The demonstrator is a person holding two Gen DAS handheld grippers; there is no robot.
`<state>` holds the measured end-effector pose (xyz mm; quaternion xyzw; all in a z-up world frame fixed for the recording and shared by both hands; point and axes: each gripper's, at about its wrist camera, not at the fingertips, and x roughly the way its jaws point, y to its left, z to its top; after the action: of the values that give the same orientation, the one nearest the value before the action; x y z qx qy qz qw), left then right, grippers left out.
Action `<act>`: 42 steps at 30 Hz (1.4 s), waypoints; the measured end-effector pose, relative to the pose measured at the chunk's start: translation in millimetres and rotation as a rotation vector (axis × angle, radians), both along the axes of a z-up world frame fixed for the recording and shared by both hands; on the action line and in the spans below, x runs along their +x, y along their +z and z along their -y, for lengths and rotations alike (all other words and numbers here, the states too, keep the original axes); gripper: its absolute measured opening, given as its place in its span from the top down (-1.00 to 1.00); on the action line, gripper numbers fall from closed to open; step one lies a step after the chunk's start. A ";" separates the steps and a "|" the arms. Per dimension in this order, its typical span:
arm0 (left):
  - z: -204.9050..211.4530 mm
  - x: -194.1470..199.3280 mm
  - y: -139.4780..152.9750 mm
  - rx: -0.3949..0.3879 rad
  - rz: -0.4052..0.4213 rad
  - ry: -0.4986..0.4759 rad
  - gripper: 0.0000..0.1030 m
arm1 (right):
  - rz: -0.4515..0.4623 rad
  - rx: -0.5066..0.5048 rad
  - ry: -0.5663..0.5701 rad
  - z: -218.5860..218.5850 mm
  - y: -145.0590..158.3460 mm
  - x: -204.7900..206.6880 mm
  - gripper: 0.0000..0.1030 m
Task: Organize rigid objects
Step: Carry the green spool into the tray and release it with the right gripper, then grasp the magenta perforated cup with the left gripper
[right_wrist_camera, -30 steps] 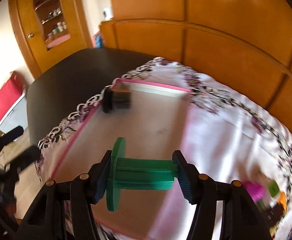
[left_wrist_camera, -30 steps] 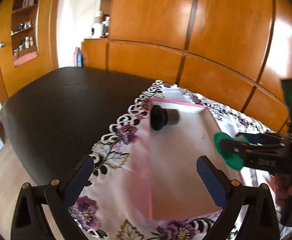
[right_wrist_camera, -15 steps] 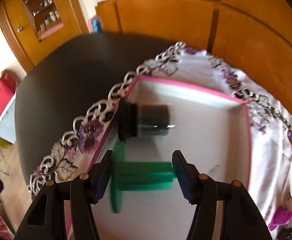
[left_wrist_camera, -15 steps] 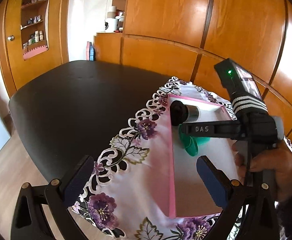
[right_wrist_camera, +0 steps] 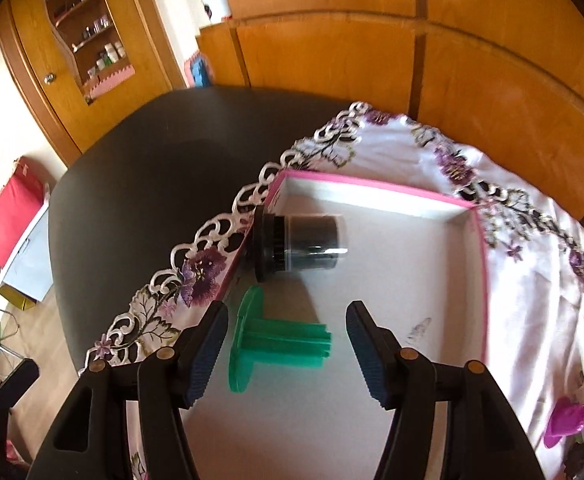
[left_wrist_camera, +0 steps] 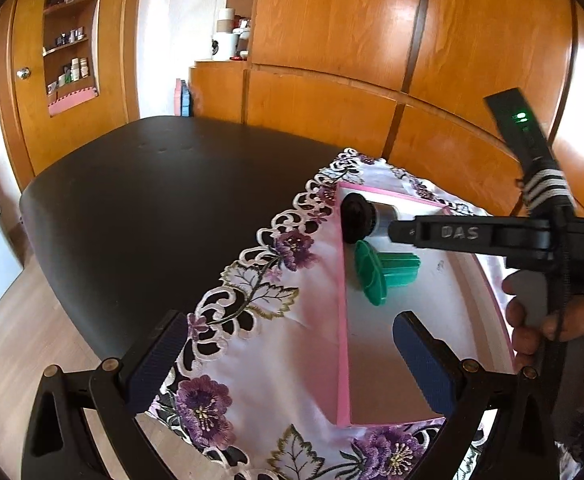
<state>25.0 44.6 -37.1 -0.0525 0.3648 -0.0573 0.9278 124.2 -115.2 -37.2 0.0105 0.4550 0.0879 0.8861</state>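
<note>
Now the right tool (right_wrist_camera: 287, 346) stands spread over the pink box (right_wrist_camera: 480, 264), and its jaws have just been opening. The green spool (right_wrist_camera: 279, 342) lies between the two fingers on the white floor of the box, but the pads do not press on it: a gap shows on each side of it. The spool lies on its side, with its round flange toward the left wall of the box and its ribbed shaft pointing to the right.

Just beyond the spool, in the far left corner of the box, lies a black cylinder (right_wrist_camera: 300, 246) with a wider ribbed cap, also on its side. The two things are near to each other but apart.

In the left wrist view the left tool (left_wrist_camera: 287, 356) is spread wide and carries nothing. One of its fingers hangs over the flowered tablecloth (left_wrist_camera: 267, 320), the other over the near part of the box. The right tool reaches in from the right, and a hand (left_wrist_camera: 560, 328) grips its handle.

The box stands on the white cloth with purple flowers, which covers a part of the dark table (left_wrist_camera: 151, 208). At the right edge of the right wrist view some small coloured things (right_wrist_camera: 572, 420) lie on the cloth, too blurred to tell what they are.
</note>
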 end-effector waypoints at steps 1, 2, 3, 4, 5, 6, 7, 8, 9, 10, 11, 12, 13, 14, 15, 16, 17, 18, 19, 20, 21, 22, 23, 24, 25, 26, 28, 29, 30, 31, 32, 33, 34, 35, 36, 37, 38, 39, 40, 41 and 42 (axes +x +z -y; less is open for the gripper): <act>0.7 -0.5 0.1 -0.011 0.000 -0.013 -0.99 | 0.011 0.001 -0.005 2.5 3.0 -3.5 -0.26; 1.4 -0.8 0.4 -0.024 -0.004 -0.023 -0.99 | 0.023 0.003 -0.008 5.3 6.2 -7.7 -0.27; 2.1 -1.0 0.6 -0.033 -0.008 -0.028 -0.99 | 0.032 0.002 -0.011 8.0 8.7 -12.0 -0.27; 2.9 -1.5 1.2 -0.038 -0.011 -0.032 -0.99 | 0.045 -0.004 -0.014 11.8 11.6 -18.6 -0.28; 4.1 -2.3 2.0 -0.040 -0.011 -0.037 -0.99 | 0.053 -0.012 -0.017 14.9 13.1 -23.1 -0.29; 5.0 -3.2 2.9 -0.042 -0.010 -0.045 -0.99 | 0.062 -0.020 -0.022 19.4 14.6 -28.5 -0.29; 6.6 -4.2 3.6 -0.044 -0.011 -0.053 -0.99 | 0.070 -0.028 -0.027 25.4 16.2 -34.9 -0.29; 8.6 -5.4 4.1 -0.051 -0.015 -0.066 -0.99 | 0.076 -0.036 -0.034 31.8 17.0 -41.4 -0.29; 9.9 -5.9 4.2 -0.056 -0.019 -0.072 -0.99 | 0.081 -0.044 -0.042 38.4 17.5 -47.3 -0.29; 11.7 -6.6 4.3 -0.061 -0.025 -0.077 -0.99 | 0.087 -0.055 -0.055 48.0 18.4 -55.1 -0.29; 13.6 -7.3 4.7 -0.064 -0.028 -0.079 -0.99 | 0.091 -0.060 -0.064 55.1 18.6 -60.2 -0.29; 15.7 -7.6 5.2 -0.068 -0.028 -0.084 -0.99 | 0.093 -0.068 -0.080 65.6 19.2 -67.2 -0.29; 17.7 -8.3 5.8 -0.072 -0.026 -0.090 -0.99 | 0.095 -0.074 -0.091 73.8 19.5 -72.6 -0.29; 20.7 -9.1 6.3 -0.072 -0.024 -0.093 -0.99 | 0.099 -0.080 -0.103 84.4 20.4 -79.5 -0.29; 23.4 -9.4 6.8 -0.069 -0.023 -0.096 -0.99 | 0.102 -0.083 -0.117 94.3 21.4 -85.5 -0.29; 26.5 -9.6 7.4 -0.064 -0.021 -0.102 -0.99 | 0.106 -0.088 -0.138 107.1 22.8 -92.6 -0.29; 30.8 -10.1 8.4 -0.054 -0.015 -0.112 -0.99 | 0.107 -0.092 -0.162 120.5 24.3 -99.1 -0.29; 36.0 -10.5 9.4 -0.043 -0.012 -0.126 -0.99 | 0.106 -0.093 -0.185 133.6 25.7 -105.1 -0.29; 39.4 -10.7 10.1 -0.038 -0.012 -0.138 -0.99 | 0.106 -0.092 -0.215 149.0 27.8 -111.6 -0.29; 43.9 -10.9 11.1 -0.037 -0.013 -0.154 -0.99 | 0.107 -0.092 -0.248 165.5 30.1 -119.0 -0.29; 48.5 -10.8 11.6 -0.036 -0.015 -0.173 -0.99 | 0.108 -0.094 -0.286 183.4 32.3 -127.0 -0.29; 55.4 -11.2 12.5 -0.035 -0.017 -0.203 -0.99 | 0.109 -0.097 -0.325 200.5 34.0 -135.3 -0.29; 59.6 -11.0 13.2 -0.032 -0.017 -0.217 -0.99 | 0.110 -0.099 -0.357 215.9 35.9 -143.0 -0.29; 64.8 -11.6 14.2 -0.029 -0.017 -0.234 -0.99 | 0.110 -0.098 -0.395 231.5 37.2 -150.1 -0.29; 72.3 -12.3 15.6 -0.024 -0.015 -0.258 -0.99 | 0.109 -0.094 -0.440 250.2 38.1 -158.6 -0.29; 77.0 -12.9 16.7 -0.021 -0.014 -0.273 -0.99 | 0.104 -0.086 -0.489 269.6 37.1 -167.8 -0.29; 92.5 -14.9 20.0 -0.010 -0.002 -0.327 -0.99 | 0.097 -0.080 -0.574 300.7 34.5 -182.5 -0.29; 98.2 -16.0 21.4 -0.007 0.007 -0.346 -0.99 | 0.099 -0.080 -0.621 318.2 33.0 -191.3 -0.29; 105.5 -17.3 23.7 -0.004 0.019 -0.371 -0.99 | 0.100 -0.082 -0.649 328.7 31.2 -196.4 -0.29; 116.5 -18.2 26.8 0.004 0.029 -0.406 -0.99 | 0.101 -0.083 -0.688 341.4 29.1 -203.0 -0.29; 124.8 -18.3 29.3 0.010 0.033 -0.423 -0.99 | 0.103 -0.080 -0.724 352.2 26.5 -209.4 -0.29; 132.9 -18.2 31.8 0.012 0.033 -0.439 -0.99 | 0.107 -0.077 -0.752 362.2 24.1 -214.9 -0.29; 141.9 -17.3 33.5 0.009 0.031 -0.464 -0.99 | 0.111 -0.074 -0.788 372.9 20.1 -220.4 -0.29; 149.8 -16.3 34.0 0.005 0.024 -0.487 -0.99 | 0.112 -0.068 -0.807 376.6 17.4 -223.4 -0.29; 158.4 -15.3 34.3 0.003 0.015 -0.506 -0.99 | 0.112 -0.047 -0.831 383.7 13.8 -228.0 -0.29; 168.4 -14.4 34.1 0.006 0.008 -0.525 -0.99 | 0.103 -0.017 -0.847 389.7 9.7 -230.0 -0.29; 179.0 -14.2 33.4 0.018 0.000 -0.549 -0.99 | 0.100 0.012 -0.856 394.0 8.3 -230.8 -0.29; 189.1 -14.1 32.4 0.034 -0.012 -0.573 -0.99 | 0.118 0.028 -0.860 395.5 9.8 -232.2 -0.29; 200.2 -14.3 31.1 0.057 -0.021 -0.594 -0.99 | 0.134 0.031 -0.860 395.0 11.9 -232.9 -0.29; 211.5 -14.6 30.1 0.083 -0.017 -0.607 -0.99 | 0.139 0.034 -0.858 396.8 12.1 -232.5 -0.29; 221.2 -14.8 29.2 0.103 -0.011 -0.613 -0.99 | 0.137 0.046 -0.854 397.8 11.6 -232.7 -0.29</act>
<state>10.2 -176.6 -7.9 0.1067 0.3709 -0.3156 0.8669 -108.4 -513.0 -25.7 0.2116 0.3478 -0.2759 0.8707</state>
